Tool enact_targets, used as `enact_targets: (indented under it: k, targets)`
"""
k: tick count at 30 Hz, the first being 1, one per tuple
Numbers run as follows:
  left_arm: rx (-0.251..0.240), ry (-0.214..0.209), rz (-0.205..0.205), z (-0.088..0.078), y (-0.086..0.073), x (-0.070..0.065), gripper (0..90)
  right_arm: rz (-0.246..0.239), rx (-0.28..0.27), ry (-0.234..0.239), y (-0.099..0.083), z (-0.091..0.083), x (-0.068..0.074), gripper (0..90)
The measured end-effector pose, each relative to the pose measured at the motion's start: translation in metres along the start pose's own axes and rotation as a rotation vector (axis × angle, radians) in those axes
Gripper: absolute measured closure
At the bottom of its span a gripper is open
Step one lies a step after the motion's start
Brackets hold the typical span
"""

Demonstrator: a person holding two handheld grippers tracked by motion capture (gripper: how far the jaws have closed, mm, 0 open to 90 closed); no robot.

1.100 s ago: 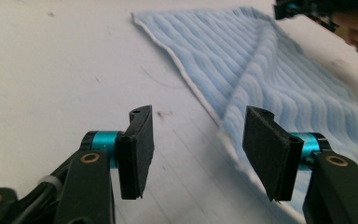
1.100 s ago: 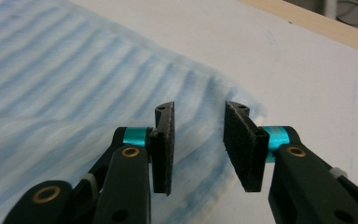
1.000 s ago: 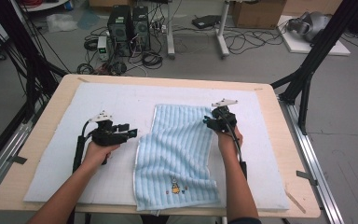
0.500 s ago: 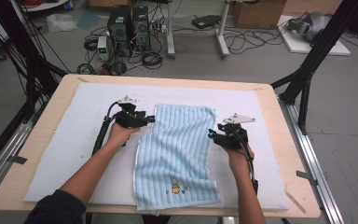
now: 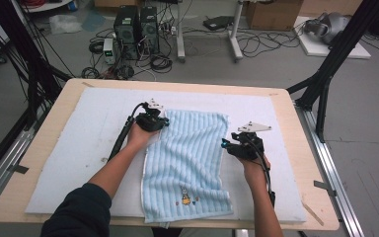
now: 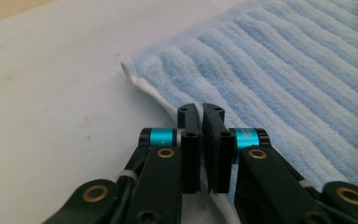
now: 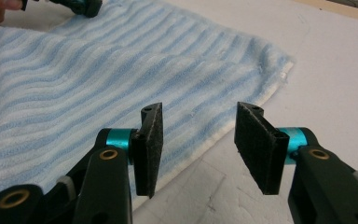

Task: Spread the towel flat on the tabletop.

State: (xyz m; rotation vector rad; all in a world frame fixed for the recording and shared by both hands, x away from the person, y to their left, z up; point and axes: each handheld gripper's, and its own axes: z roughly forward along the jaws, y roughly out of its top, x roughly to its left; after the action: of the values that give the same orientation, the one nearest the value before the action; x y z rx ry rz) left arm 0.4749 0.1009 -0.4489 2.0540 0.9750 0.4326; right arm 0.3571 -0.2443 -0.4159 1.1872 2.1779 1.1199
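Note:
A light blue striped towel (image 5: 187, 158) lies flat on the white mat, a small cartoon print (image 5: 186, 198) near its front edge. My left gripper (image 5: 164, 122) rests at the towel's far left corner. Its jaws have just been closing, and in the left gripper view the left gripper (image 6: 200, 112) stands shut on the towel's (image 6: 284, 70) white left hem. My right gripper (image 5: 227, 145) sits beside the towel's right edge. Its jaws have just been opening; in the right gripper view the right gripper (image 7: 198, 135) is open, the towel's (image 7: 74, 84) hem running low between the pads.
The white foam mat (image 5: 79, 138) covers a wooden table (image 5: 39, 148). Black frame posts (image 5: 325, 74) stand at both sides. Computer cases (image 5: 135, 27) and cables lie on the floor beyond. The left gripper (image 7: 81, 5) shows at the top of the right gripper view.
The left hand moved away from me to the towel's far left corner and its jaws shut there. The right hand came back from the far right corner to the right edge.

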Motion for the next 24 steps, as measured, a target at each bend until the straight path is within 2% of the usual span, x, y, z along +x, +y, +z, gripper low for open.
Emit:
enact_targets:
  k: [2, 5, 7, 8, 11, 12, 13, 14, 15, 19, 22, 24]
  targets:
    - [0.006, 0.055, -0.019, 0.001, 0.003, 0.008, 86.5, -0.005, 0.003, 0.001, 0.0, 0.002, 0.001, 52.7]
    - [-0.019, 0.126, -0.093, 0.0, 0.006, 0.029, 86.7, -0.007, 0.006, -0.002, -0.001, 0.004, 0.002, 53.0]
    - [-0.04, 0.162, -0.131, -0.002, 0.005, 0.041, 86.8, -0.008, 0.011, -0.005, -0.002, 0.006, 0.003, 53.0]
    - [-0.049, 0.166, -0.15, -0.004, 0.003, 0.046, 86.8, -0.01, 0.014, -0.005, -0.002, 0.007, 0.003, 53.0]
    - [-0.065, 0.13, -0.198, -0.006, -0.002, 0.055, 83.4, 0.004, 0.01, -0.002, -0.003, 0.01, 0.003, 52.9]
    - [-0.075, 0.118, -0.222, -0.007, -0.002, 0.057, 75.5, 0.009, 0.008, -0.002, -0.003, 0.011, 0.002, 52.8]
    - [-0.082, 0.107, -0.259, -0.008, -0.002, 0.058, 62.0, 0.019, 0.006, -0.001, -0.003, 0.013, 0.002, 52.4]
    - [-0.083, 0.099, -0.282, -0.011, -0.002, 0.06, 53.9, 0.022, 0.006, -0.003, -0.003, 0.015, 0.002, 51.6]
    - [-0.089, 0.086, -0.294, -0.014, -0.001, 0.06, 50.2, 0.024, 0.005, -0.01, -0.003, 0.017, 0.002, 51.0]
    - [-0.098, 0.039, -0.277, -0.024, -0.002, 0.054, 46.2, 0.037, -0.018, -0.037, 0.0, 0.026, 0.003, 51.2]
    - [-0.094, 0.024, -0.262, -0.03, -0.005, 0.05, 44.4, 0.056, -0.003, -0.04, 0.008, 0.041, -0.001, 49.9]
    - [-0.089, 0.004, -0.257, -0.032, -0.008, 0.049, 42.8, 0.079, 0.01, -0.049, 0.016, 0.052, -0.004, 45.3]
